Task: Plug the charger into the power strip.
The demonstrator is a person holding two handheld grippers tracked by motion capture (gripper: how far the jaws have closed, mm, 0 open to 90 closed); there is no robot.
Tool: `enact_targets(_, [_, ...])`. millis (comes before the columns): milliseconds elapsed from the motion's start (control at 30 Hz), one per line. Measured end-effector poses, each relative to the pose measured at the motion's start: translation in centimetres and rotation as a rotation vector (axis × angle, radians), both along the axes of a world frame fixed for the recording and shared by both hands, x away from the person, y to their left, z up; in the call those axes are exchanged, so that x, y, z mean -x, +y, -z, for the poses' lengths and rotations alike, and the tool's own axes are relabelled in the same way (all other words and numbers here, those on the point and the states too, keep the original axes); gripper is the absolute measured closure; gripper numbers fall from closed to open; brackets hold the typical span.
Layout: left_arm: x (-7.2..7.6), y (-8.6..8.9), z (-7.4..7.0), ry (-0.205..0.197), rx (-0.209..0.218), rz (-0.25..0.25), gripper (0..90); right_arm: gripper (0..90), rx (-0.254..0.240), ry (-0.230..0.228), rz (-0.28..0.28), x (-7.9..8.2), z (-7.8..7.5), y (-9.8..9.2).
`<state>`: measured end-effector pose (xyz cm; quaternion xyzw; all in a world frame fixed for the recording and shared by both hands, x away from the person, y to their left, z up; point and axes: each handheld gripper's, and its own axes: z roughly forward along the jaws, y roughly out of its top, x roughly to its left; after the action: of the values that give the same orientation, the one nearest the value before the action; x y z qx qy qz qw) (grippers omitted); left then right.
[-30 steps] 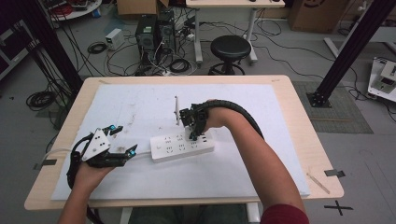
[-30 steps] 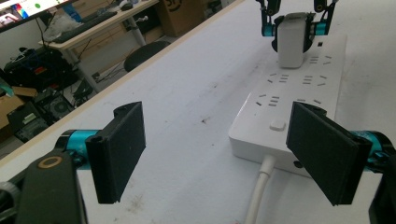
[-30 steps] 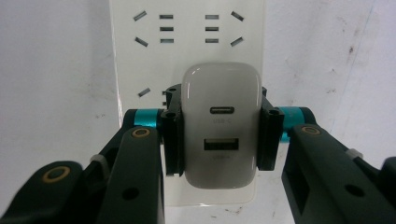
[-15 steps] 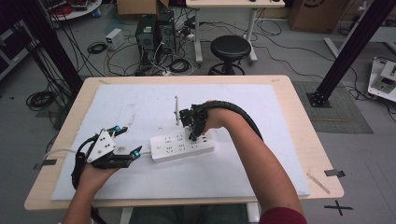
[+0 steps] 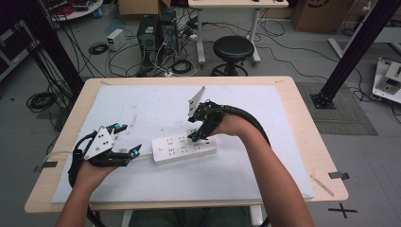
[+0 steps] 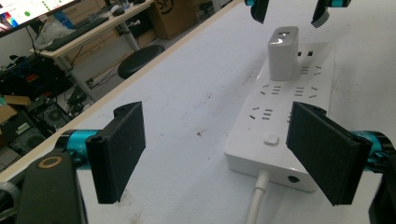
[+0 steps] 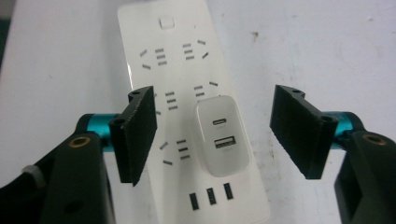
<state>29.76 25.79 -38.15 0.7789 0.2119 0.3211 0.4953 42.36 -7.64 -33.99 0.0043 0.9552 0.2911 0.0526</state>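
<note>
A white power strip (image 5: 184, 148) lies near the middle of the high view on a white sheet (image 5: 142, 106) that covers most of the pale wooden tabletop (image 5: 302, 137). A white charger (image 7: 222, 135) is plugged into the strip, standing upright in one of its sockets at the end near the USB ports.

The right gripper (image 5: 199, 135) hangs just above that end of the strip; its jaws have just been opening and now stand wide on either side of the charger without touching it. The left gripper (image 5: 126, 139) rests low at the left of the frame, beside the strip's cable end, jaws wide apart and holding nothing.

Beyond the tabletop, in the upper part of the high view, a grey floor carries a round black stool (image 5: 233, 48), computer towers (image 5: 153, 35) and loose cables (image 5: 40, 100). Black frame posts (image 5: 354, 47) rise at the upper right and upper left.
</note>
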Motion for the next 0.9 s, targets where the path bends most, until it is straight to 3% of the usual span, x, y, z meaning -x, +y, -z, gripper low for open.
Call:
enact_targets(200, [-0.3, 0.2, -0.4, 0.001, 0.0, 0.02, 19.7, 20.9, -0.128, 0.006, 0.132, 1.5, 0.2, -2.2])
enact_targets(267, [-0.3, 0.3, -0.4, 0.001, -0.001, 0.023, 19.6, 20.8, -0.157, 0.007, 0.146, 1.8, 0.2, -2.7])
enact_targets(367, [-0.5, 0.3, -0.4, 0.008, 0.005, 0.037, 19.7, 18.6, -0.285, 0.007, 0.218, 2.7, 0.4, -5.2])
enact_targets(600, [-1.0, 0.2, -0.2, 0.024, 0.032, 0.05, 19.6, 18.6, -0.458, 0.003, 0.344, 4.3, 1.1, -9.6])
enact_targets(767, [-1.3, 0.2, 0.0, 0.04, 0.047, 0.055, 19.7, 18.2, -0.531, -0.012, 0.414, 5.0, 1.8, -11.8])
enact_targets(900, [-1.4, 0.4, 0.1, 0.045, 0.051, 0.049, 19.6, 18.2, -0.527, -0.017, 0.441, 5.1, 2.2, -12.2])
